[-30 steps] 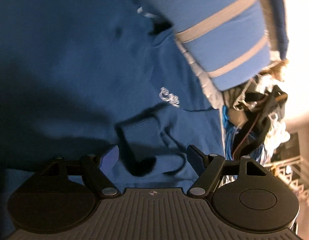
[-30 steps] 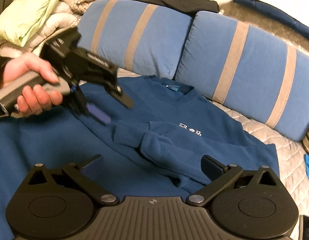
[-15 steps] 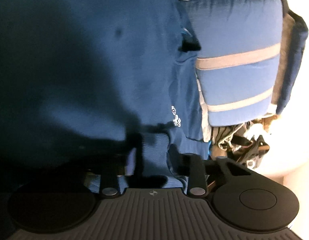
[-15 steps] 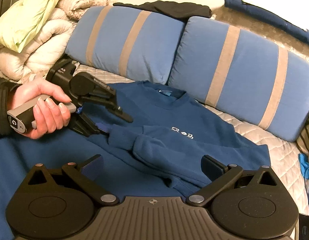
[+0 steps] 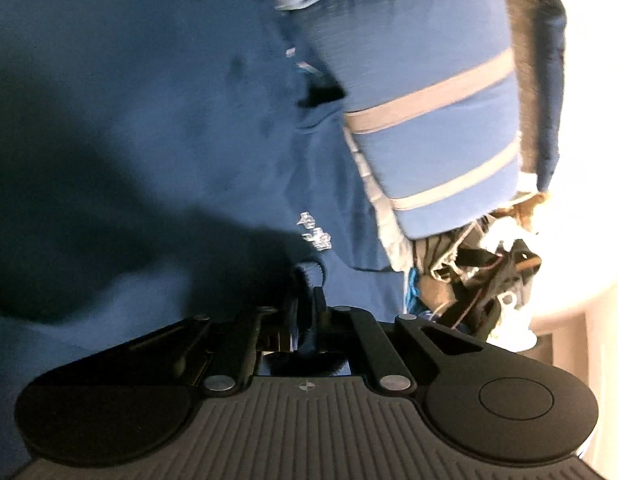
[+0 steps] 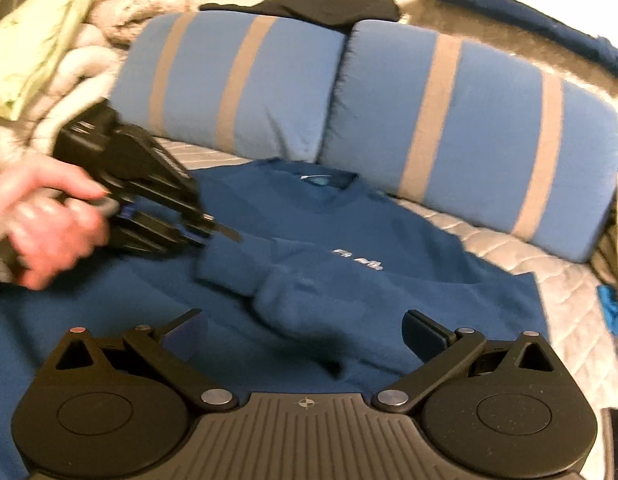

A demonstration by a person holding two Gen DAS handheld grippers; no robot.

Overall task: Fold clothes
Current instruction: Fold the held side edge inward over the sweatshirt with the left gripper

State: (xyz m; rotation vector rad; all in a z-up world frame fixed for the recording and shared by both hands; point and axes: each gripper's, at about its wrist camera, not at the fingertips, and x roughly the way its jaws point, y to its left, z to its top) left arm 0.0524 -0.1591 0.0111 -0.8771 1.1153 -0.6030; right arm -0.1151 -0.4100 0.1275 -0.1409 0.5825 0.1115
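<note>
Blue sweater (image 6: 309,280) lies flat on bed w/ sleeve cuff (image 5: 309,280) pinched in left gripper (image 5: 307,320). Right gripper (image 6: 305,332) is wide, empty. Risk: thin grip, cuff may slip if pulled fast.

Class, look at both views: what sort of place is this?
Probably a bedroom: a blue sweatshirt lies on a quilted mattress, against striped pillows, with piled bedding beside them.

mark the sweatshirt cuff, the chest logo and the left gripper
cuff (image 6: 225,270): right wrist view, ribbed end.
logo (image 6: 359,259): right wrist view, white lettering.
left gripper (image 5: 307,312): left wrist view, between the fingertips.
</note>
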